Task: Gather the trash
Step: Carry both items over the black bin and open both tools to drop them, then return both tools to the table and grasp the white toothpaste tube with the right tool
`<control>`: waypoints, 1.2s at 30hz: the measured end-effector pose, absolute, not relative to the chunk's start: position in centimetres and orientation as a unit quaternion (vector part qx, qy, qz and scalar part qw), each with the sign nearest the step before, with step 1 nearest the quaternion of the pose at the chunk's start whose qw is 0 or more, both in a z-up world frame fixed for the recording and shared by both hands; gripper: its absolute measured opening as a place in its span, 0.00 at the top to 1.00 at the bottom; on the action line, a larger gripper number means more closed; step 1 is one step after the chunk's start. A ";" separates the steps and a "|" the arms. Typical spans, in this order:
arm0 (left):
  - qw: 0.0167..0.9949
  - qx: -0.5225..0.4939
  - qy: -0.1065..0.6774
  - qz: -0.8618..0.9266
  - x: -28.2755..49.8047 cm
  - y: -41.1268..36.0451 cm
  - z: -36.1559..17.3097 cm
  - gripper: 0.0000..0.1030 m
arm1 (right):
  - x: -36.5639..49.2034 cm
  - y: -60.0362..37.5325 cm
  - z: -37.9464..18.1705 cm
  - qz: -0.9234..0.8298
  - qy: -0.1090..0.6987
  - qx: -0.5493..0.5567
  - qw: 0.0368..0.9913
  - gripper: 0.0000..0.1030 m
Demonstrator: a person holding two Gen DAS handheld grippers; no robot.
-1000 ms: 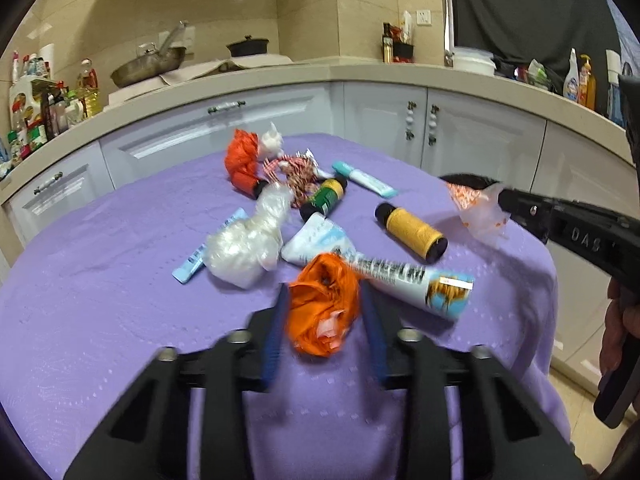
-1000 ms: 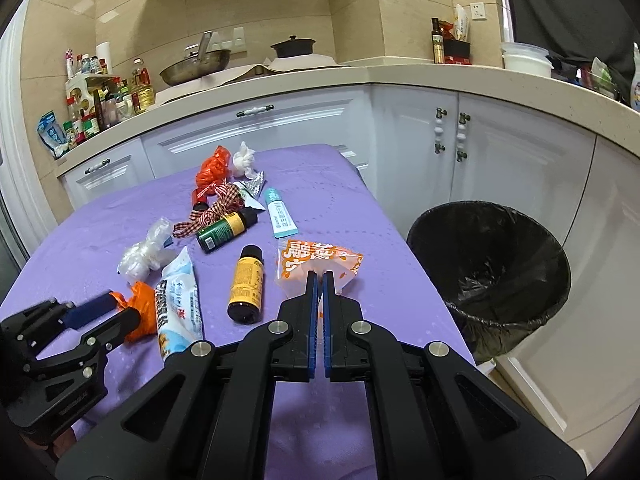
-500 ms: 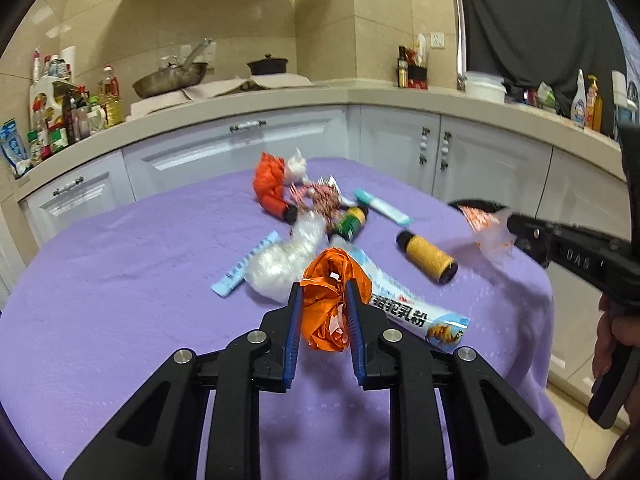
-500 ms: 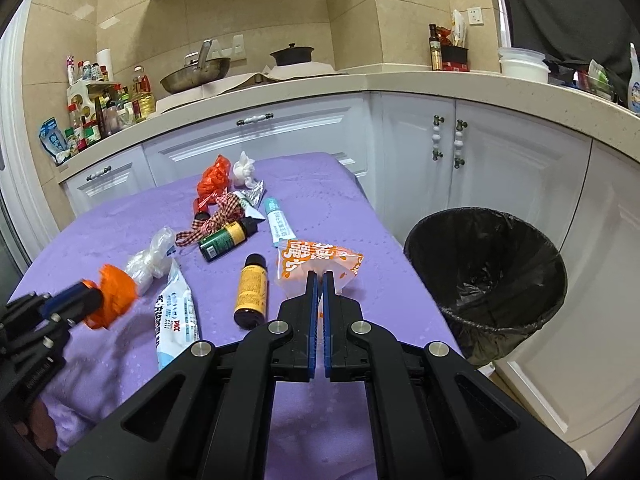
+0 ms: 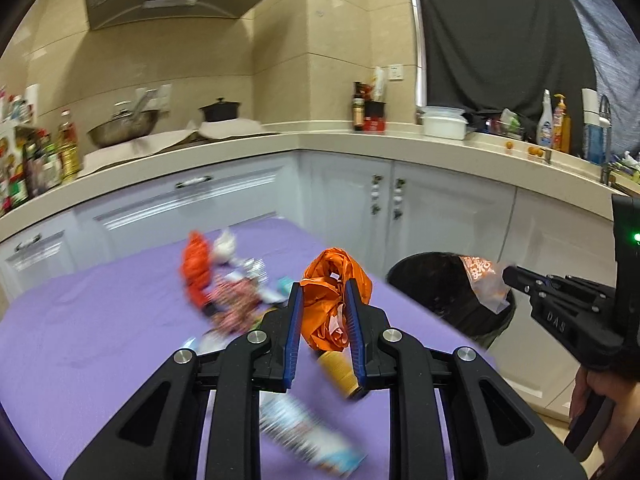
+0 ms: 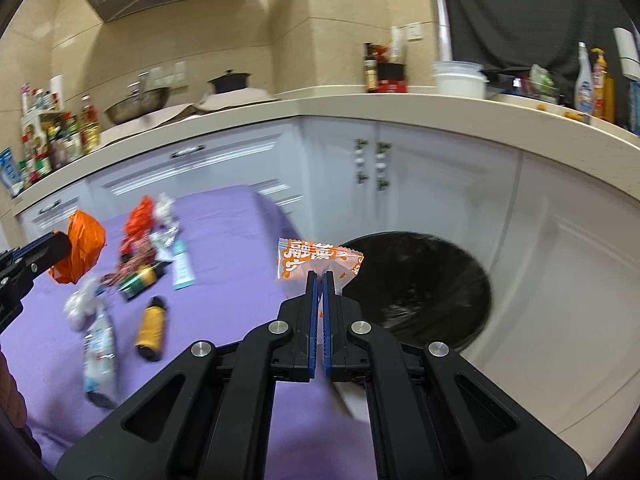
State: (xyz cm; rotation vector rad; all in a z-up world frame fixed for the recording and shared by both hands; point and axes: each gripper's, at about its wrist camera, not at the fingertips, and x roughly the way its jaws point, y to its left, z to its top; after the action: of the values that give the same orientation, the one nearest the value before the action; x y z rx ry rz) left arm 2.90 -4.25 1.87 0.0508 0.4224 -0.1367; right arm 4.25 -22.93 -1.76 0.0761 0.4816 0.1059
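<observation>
My right tongs (image 6: 319,280), tilted down, pinch a flat orange-and-clear snack wrapper (image 6: 316,261) lying crosswise above the near rim of the round black-lined bin (image 6: 432,292); my left tongs (image 5: 322,300) clamp a crumpled orange plastic bag (image 5: 334,300), upright, left of that bin.

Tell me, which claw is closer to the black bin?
Right. The right claw holds a wrapper by the bin's rim; the left claw is over the table.
</observation>
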 end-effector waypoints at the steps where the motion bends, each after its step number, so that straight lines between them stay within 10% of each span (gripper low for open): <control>1: 0.974 0.024 0.211 -0.072 3.6 -5.0 2.0 0.79 | 4.6 -23.5 -1.8 0.047 0.238 0.039 0.969 0.98; 18: 0.957 0.049 0.259 -0.124 15.6 -18.0 0.0 0.77 | 12.3 -32.0 -5.4 -0.015 0.256 0.081 0.963 0.95; 24: 0.952 0.041 0.284 -0.109 17.6 -18.3 -1.6 0.50 | 14.5 -33.3 -7.4 -0.026 0.274 0.094 0.957 0.75; 36: 0.957 0.038 0.269 -0.102 15.6 -16.3 0.1 0.43 | 12.0 -32.5 -5.6 -0.031 0.258 0.089 0.961 0.68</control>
State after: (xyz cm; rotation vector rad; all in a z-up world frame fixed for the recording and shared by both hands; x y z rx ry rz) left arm 15.58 -16.34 0.10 0.0767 0.5450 -0.2076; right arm 12.02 -32.46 -5.65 0.1808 0.5228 -0.0633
